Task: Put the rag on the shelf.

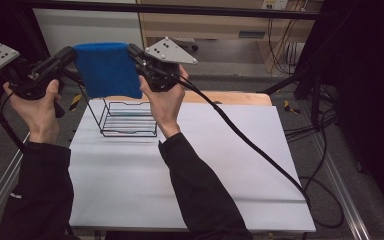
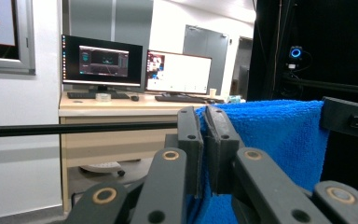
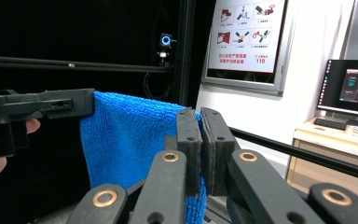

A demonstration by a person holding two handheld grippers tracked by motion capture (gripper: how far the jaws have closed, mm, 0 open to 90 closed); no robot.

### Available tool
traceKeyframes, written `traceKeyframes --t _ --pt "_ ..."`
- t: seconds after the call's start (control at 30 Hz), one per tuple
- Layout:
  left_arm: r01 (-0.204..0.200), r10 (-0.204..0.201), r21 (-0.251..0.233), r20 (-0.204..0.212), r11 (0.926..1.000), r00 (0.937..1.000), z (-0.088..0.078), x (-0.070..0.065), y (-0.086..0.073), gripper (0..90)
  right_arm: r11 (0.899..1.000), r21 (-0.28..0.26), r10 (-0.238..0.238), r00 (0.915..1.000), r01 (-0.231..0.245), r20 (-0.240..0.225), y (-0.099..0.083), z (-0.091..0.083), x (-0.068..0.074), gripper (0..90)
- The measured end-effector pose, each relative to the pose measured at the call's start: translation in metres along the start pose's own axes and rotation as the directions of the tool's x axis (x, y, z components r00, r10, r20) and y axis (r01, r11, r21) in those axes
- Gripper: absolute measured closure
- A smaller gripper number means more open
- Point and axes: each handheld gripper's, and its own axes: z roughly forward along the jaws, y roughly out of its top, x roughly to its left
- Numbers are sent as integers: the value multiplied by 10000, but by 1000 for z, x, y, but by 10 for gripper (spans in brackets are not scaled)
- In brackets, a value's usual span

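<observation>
Towel lower edge hiding the rack's back top wire, towel corners hidden inside both gripper pinches, poster text too small to read, monitor cut by the right edge, counter front edge behind sleeves

Towel stretched between left hand-held gripper and right hand-held gripper, one top corner clamped in each. Wire rack on tabletop below towel, between both hand-held grippers.
</observation>
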Motion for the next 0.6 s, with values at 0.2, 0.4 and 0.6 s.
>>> traceKeyframes --t 0.2,0.4,0.6 --pt "160 -160 49 -78 9999 9998 10 7 7 855 10000 -38 -80 10000 80 14 5 12 -7 874" --pt "84 -81 115 -258 9999 9996 17 13 12 855 9997 -41 -260 9996 260 78 11 21 -8 875" --pt "326 -323 70 -280 9994 9991 25 23 13 855 9997 6 -245 9997 245 83 14 31 -11 875"
